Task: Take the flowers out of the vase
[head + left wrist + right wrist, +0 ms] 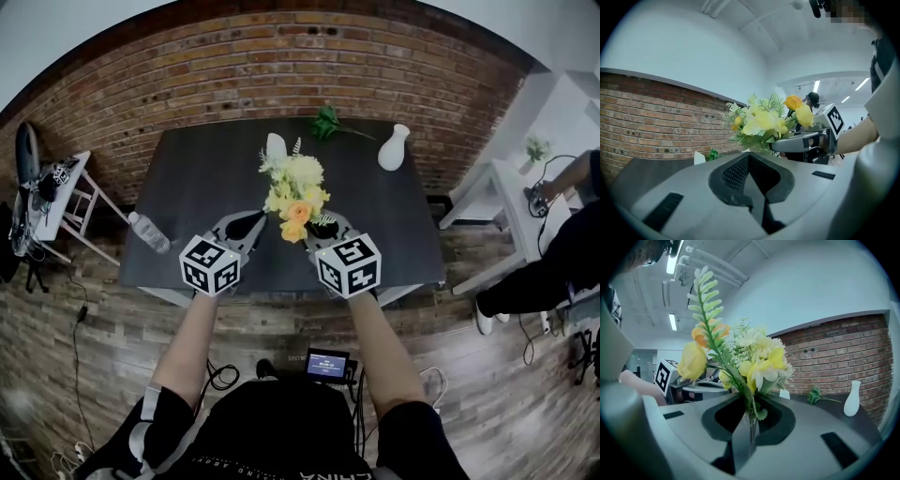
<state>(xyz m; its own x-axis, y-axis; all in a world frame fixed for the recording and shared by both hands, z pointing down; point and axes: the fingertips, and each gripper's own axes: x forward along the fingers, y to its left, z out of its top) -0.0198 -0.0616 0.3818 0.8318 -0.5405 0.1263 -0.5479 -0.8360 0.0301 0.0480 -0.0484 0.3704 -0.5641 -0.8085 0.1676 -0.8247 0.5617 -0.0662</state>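
Red brick wall (pixel 281 56), dark table (pixel 192 192), wood-plank floor (pixel 94 356), white side tables (pixel 502 192), ceiling strip lights (pixel 672 320)

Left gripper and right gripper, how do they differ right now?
The left gripper is shut and empty; the right gripper is shut on the stems of the flowers. The left gripper sits beside the blooms; the right gripper holds them from below. Both are held over the dark table.
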